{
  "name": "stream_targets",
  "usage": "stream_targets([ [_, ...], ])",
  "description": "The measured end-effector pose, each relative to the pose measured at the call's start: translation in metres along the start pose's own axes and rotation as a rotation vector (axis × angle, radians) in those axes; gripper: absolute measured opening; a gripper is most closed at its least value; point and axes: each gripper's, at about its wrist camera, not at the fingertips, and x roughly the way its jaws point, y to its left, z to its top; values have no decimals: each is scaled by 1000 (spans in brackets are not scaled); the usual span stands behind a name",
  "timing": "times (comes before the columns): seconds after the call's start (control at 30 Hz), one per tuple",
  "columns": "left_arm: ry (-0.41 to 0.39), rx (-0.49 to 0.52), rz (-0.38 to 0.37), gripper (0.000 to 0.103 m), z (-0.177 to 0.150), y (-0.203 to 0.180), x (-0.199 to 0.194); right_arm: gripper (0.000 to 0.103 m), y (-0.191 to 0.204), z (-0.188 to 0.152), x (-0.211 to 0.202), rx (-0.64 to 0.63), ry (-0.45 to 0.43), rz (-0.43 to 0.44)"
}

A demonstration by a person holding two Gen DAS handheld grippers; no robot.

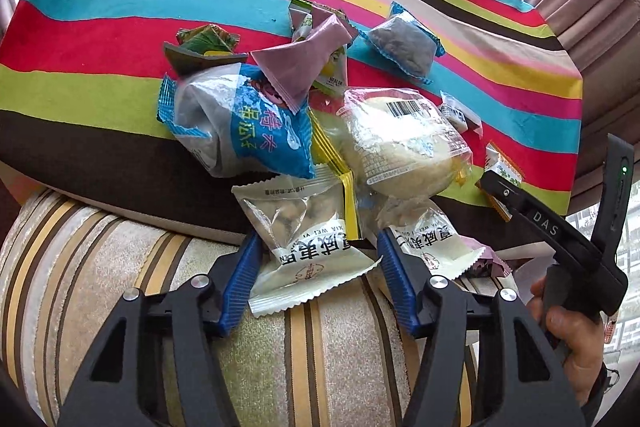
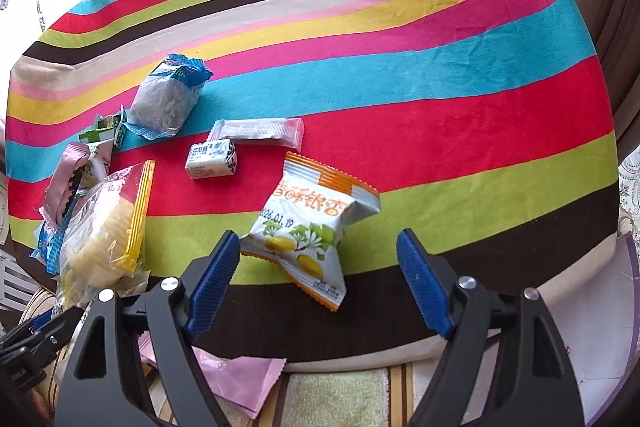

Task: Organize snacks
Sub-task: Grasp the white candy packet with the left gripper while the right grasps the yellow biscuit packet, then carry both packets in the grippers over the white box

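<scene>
Stripy cloth [image 2: 440, 75] holds the snacks, and both my claws are wide, so I should slide my left claw [image 1: 316, 263] around the white nut packet [image 1: 298, 243] and squeeze gently.

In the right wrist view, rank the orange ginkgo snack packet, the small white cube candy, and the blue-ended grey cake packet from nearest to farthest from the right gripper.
Measured from the right gripper:
1. Orange ginkgo snack packet, just ahead, partly between the open fingers.
2. Small white cube candy, further out on the red stripe, left of centre.
3. Blue-ended grey cake packet, farthest, up and left on the blue stripe.
</scene>
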Motion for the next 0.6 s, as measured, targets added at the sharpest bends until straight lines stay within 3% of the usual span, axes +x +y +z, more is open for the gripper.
stream_targets([
  [0.17, -6, 7, 13, 56, -5, 3, -7, 80, 0, 4, 7, -5, -10, -6],
  [0.33, -25, 9, 33, 55, -10, 9, -18, 55, -2, 6, 7, 4, -26, -22],
  [0.6, -57, 15, 34, 54, -18, 12, -32, 42, -1, -2, -1, 4, -43, 26],
])
